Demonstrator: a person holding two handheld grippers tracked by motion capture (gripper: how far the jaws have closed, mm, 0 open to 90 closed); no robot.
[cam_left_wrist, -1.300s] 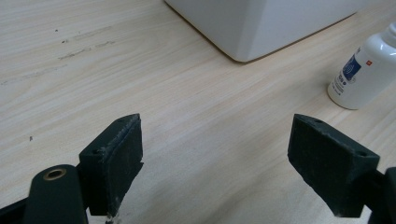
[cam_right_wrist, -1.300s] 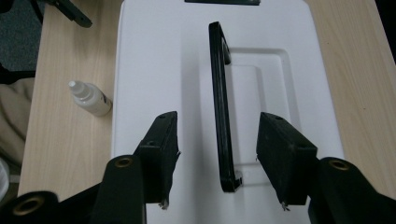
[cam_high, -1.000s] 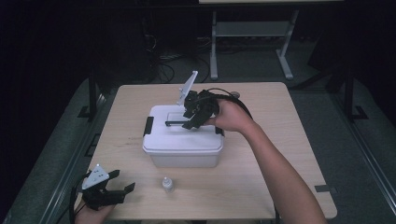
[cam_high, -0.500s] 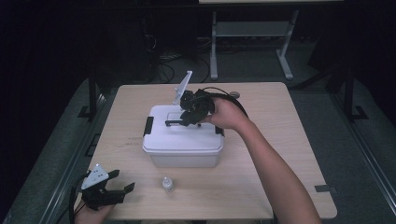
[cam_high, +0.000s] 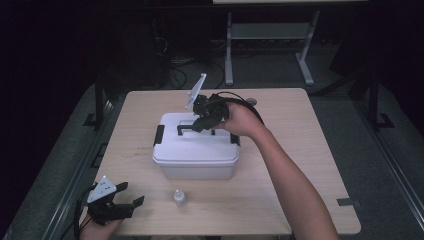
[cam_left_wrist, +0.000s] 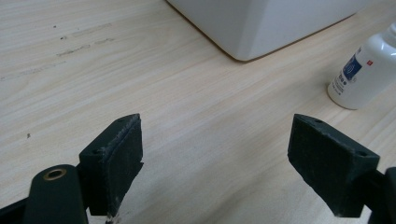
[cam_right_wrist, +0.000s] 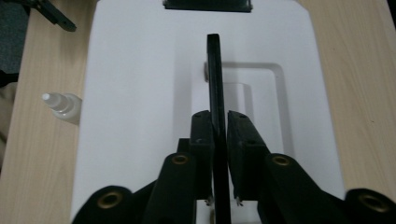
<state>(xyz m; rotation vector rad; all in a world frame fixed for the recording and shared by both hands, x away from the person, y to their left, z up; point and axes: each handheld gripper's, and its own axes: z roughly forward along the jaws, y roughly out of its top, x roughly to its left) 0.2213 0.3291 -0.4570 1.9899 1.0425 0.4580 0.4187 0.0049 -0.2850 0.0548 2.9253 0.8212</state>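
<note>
A white lidded box (cam_high: 195, 155) stands in the middle of the table. Its black handle (cam_high: 186, 127) stands up on the lid. My right gripper (cam_high: 202, 120) reaches over the lid from the right. In the right gripper view its jaws (cam_right_wrist: 220, 116) have just been closing and now press on the thin black handle (cam_right_wrist: 215, 70) from both sides. A small white bottle (cam_high: 179, 198) stands in front of the box. My left gripper (cam_high: 131, 193) rests near the table's front left corner, open, with bare wood between its pads (cam_left_wrist: 119, 154).
The box has a black latch (cam_high: 159, 135) at its left end. The bottle (cam_left_wrist: 366, 70) sits to the right of the left gripper, near the box's front corner (cam_left_wrist: 243, 46). Table legs and cables lie on the dark floor behind.
The right gripper has shifted slightly left over the lid and its jaws have closed on the handle. The left gripper has stayed still.
</note>
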